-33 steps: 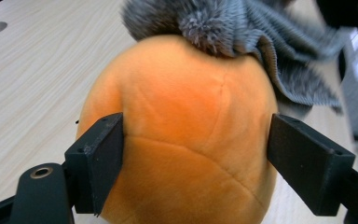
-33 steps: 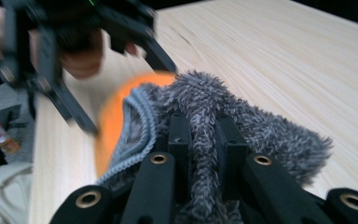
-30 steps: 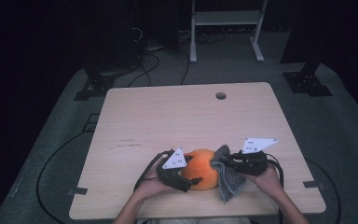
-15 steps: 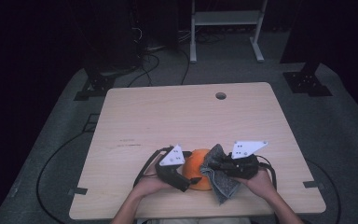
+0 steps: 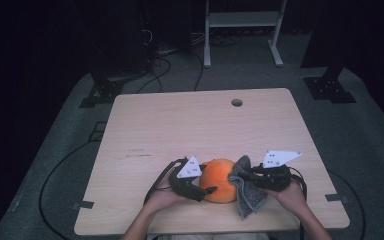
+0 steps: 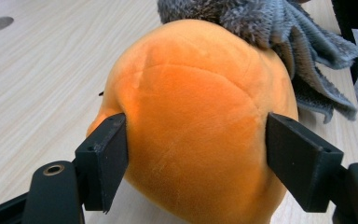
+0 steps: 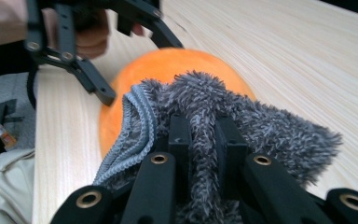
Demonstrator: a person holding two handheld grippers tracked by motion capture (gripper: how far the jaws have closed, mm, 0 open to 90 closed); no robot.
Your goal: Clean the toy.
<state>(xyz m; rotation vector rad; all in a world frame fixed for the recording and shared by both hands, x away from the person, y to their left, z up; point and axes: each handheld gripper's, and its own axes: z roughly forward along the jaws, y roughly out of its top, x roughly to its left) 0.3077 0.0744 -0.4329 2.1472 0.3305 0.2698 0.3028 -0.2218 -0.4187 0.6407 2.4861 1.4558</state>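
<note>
The orange plush ball point(image 6: 196, 126) sits between the left claw point(image 6: 198, 149), whose jaws have just been closing and seemingly press its sides; the right claw point(image 7: 200, 135) is clamped on the grey cloth point(image 7: 242, 121) draped over it.

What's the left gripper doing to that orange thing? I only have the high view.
Observer: In the left gripper view, the left gripper has its jaws against both flanks of the orange plush ball; they have just been closing, with the ball between them.
Operator: And the right one, holding the cloth or only pushing it?
Observer: Holding. In the right gripper view, the right gripper is shut on the grey cloth, with pile bunched between its jaws.
Operator: Cloth on the ball?
Observer: Yes, it lies against the ball's top on the side away from the left gripper.
</note>
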